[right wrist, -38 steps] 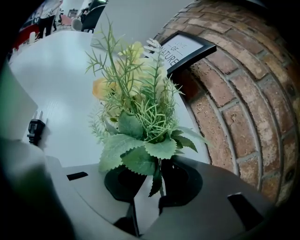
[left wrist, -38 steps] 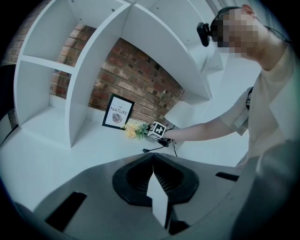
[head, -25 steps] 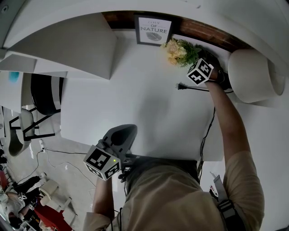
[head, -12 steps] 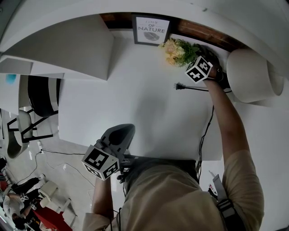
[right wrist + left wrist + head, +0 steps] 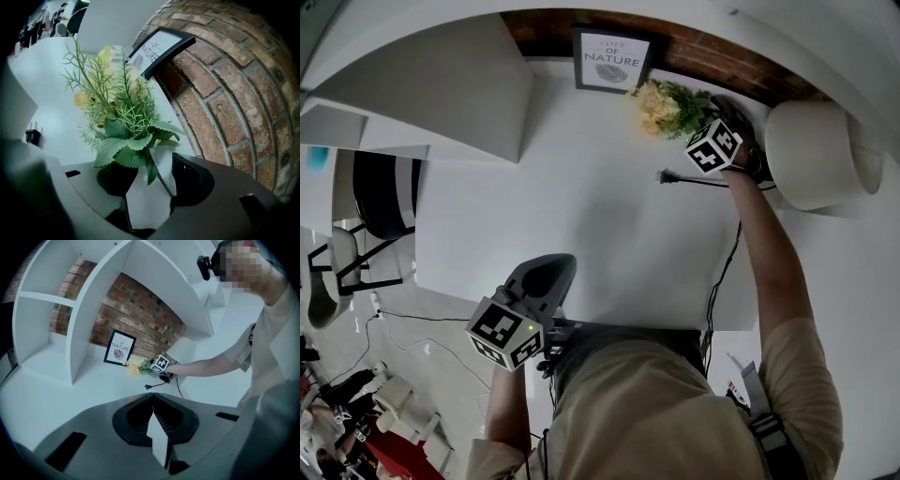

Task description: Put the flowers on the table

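Note:
A bunch of yellow flowers with green leaves (image 5: pixel 667 106) stands at the back of the white table (image 5: pixel 581 206), next to the brick wall. My right gripper (image 5: pixel 701 127) is right at it. In the right gripper view the flowers (image 5: pixel 117 117) rise just ahead, their lowest leaves and stem lying in the gap of the right gripper (image 5: pixel 152 176), whose jaws are opening; the pads do not press on the stem. My left gripper (image 5: pixel 548 274) hangs over the table's front edge, far from the flowers (image 5: pixel 137 367). In its own view the left gripper (image 5: pixel 153 399) is shut on nothing.
A framed print (image 5: pixel 607 58) leans on the brick wall left of the flowers. A black plug (image 5: pixel 664 175) and its cable lie on the table beside my right arm. A white round lamp shade (image 5: pixel 816 155) is at the right, a white shelf divider (image 5: pixel 441 94) at the left.
My right gripper stays at the flowers by the wall, and the left gripper stays at the front edge. Only the head camera has shifted a little.

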{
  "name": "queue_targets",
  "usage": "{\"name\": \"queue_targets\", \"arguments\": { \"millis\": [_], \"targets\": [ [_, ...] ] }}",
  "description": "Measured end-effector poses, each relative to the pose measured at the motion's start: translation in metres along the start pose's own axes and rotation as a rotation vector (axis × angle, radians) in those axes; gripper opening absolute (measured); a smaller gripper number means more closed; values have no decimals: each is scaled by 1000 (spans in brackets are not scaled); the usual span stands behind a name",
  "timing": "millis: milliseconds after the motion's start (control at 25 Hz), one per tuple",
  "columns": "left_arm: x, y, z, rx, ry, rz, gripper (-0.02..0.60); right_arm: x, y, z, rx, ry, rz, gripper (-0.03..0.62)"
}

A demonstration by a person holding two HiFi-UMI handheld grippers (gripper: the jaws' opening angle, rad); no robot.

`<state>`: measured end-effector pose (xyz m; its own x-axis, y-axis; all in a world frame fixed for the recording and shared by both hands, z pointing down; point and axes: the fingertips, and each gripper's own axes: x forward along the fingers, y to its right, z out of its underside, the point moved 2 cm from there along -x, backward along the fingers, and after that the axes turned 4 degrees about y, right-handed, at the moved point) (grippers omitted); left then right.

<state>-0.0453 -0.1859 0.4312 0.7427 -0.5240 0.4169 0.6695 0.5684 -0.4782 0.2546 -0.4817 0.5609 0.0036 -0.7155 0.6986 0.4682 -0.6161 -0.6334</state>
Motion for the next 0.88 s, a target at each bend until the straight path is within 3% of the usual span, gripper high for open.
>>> {"name": "queue_targets", "arguments": {
  "millis": [280,440,640,800,880],
  "targets": [
    [-3,-2,4,0,5,-5,9,-8,5,4,54,9,27,198],
    [-3,-3,7,-2,5,-5,9,-14,10,3,119,24,55,198],
    [-1,-2,9,12,0,1,9,-13,14,20,237,-32,54,196],
    [-4,-5,12,11,-7,-8,9,-15,13,26,158,-51,42,198],
    [-5,-5,12,11,-5,-11,9,-18,13,28,176,-36,41,198]
  ]
}}
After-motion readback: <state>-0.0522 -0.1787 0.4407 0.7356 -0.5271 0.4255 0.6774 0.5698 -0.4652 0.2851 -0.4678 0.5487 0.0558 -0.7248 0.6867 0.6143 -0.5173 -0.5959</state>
